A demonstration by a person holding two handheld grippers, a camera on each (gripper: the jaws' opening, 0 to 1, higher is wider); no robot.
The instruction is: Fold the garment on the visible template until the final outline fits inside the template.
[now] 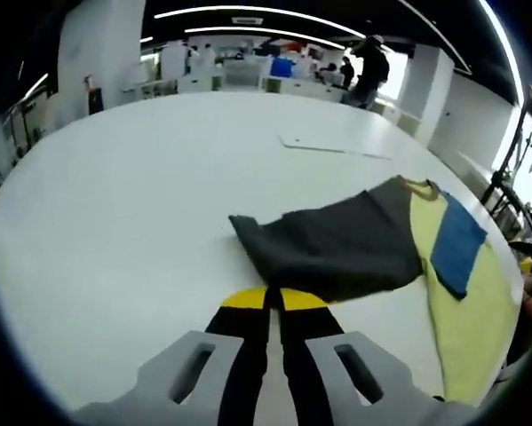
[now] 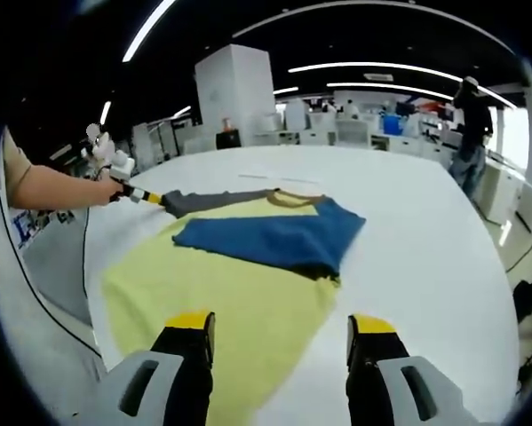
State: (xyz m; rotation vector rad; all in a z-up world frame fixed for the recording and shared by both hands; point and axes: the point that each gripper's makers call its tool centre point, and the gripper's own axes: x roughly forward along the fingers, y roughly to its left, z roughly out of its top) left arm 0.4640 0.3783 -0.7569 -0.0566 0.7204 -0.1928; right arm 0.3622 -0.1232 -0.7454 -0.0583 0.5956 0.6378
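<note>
Now left hand-held gripper pinches garment; right agape.

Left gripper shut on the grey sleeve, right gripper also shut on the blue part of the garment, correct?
Not quite. The left gripper is shut on the grey sleeve, but the right gripper view shows the right gripper open, holding nothing, short of the blue part.

A large white round table carried a yellow, grey and blue garment, spread flat. Beyond the garment, a thin white sheet lay flat.
</note>
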